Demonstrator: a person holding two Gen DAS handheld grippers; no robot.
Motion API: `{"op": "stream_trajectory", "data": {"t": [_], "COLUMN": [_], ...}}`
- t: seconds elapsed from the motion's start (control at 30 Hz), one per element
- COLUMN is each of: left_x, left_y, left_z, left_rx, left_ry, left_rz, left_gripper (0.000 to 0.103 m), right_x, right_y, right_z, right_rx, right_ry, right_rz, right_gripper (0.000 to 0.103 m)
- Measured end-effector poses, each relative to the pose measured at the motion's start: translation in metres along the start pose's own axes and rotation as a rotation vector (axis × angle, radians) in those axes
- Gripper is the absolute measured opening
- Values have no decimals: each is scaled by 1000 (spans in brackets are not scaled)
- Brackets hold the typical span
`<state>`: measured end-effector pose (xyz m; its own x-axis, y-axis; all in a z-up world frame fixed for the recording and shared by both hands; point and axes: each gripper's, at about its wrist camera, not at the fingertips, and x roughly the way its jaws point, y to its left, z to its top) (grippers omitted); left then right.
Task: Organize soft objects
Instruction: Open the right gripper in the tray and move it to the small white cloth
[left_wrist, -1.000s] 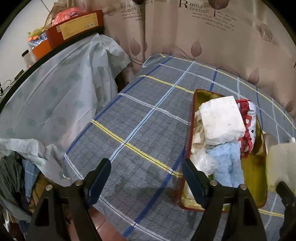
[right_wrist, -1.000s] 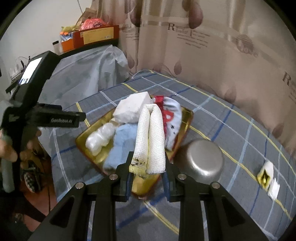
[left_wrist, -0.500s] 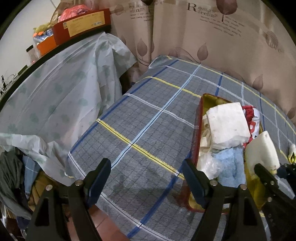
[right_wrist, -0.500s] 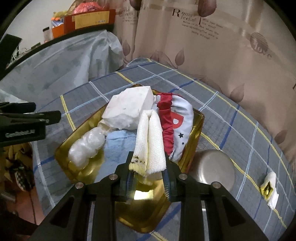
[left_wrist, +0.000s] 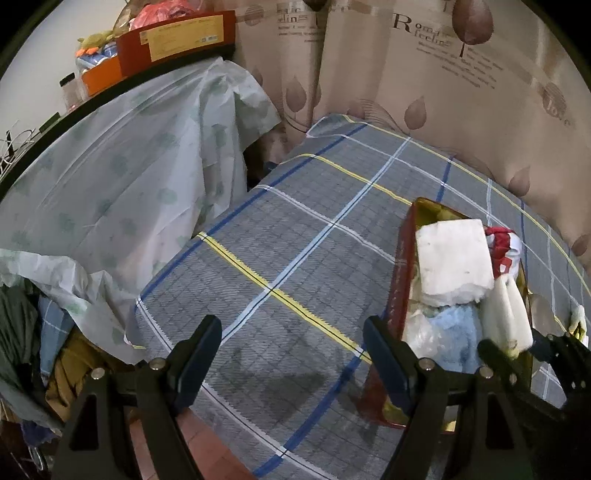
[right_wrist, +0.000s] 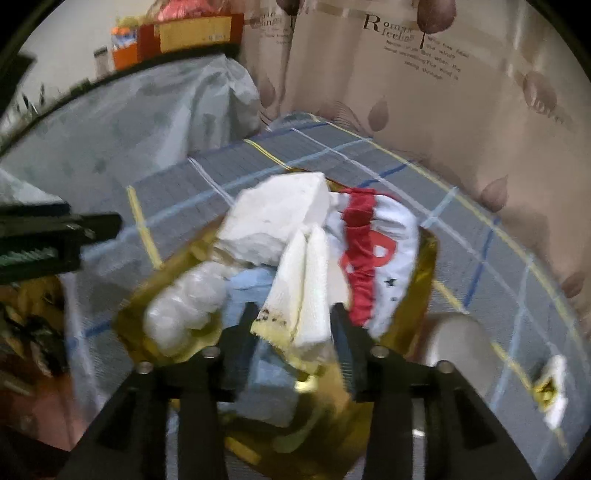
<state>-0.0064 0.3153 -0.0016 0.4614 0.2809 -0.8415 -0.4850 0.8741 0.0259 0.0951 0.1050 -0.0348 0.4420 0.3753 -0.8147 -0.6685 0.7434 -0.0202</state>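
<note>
The folded white cloth (right_wrist: 303, 291) has been carried low over the gold tray (right_wrist: 428, 258) at frame centre. The right gripper (right_wrist: 295, 332) is opening, the cloth loose between its jaws; release appears underway. The left gripper (left_wrist: 291, 350) is held open, empty.

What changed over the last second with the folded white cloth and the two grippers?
The right gripper carried the folded white cloth over the gold tray; its jaws are now opening, cloth still between them. The left gripper stayed open over the plaid cover. Tray contents unchanged.

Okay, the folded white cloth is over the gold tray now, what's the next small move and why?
Probably finish opening, then lift the right gripper clear: its jaws are opening with the folded white cloth between them, over the gold tray beside the red and white garment.
</note>
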Motion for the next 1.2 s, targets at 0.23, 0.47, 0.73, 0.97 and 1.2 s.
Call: {"op": "stream_trajectory", "data": {"t": [0.23, 0.47, 0.73, 0.97, 1.2], "left_x": [2, 2, -2, -12, -30], "left_y": [1, -1, -2, -14, -45], "left_z": [0, -2, -1, -1, -1], "left_rx": [-5, 4, 12, 41, 113], "left_ry": [7, 3, 4, 3, -15], "left_rz": [-6, 2, -7, -8, -7], "left_gripper": [81, 81, 81, 81, 81], "right_x": [-17, -47, -75, -91, -87], "right_y": [-6, -26, -118, -235, -312], "right_z": [-1, -13, -55, -123, -178], "right_rx": [95, 164, 292, 490, 628], "right_ry": [-61, -125, -133, -84, -15], "right_rz": [146, 155, -30, -276, -366], "right_gripper": [56, 56, 59, 59, 59]}}
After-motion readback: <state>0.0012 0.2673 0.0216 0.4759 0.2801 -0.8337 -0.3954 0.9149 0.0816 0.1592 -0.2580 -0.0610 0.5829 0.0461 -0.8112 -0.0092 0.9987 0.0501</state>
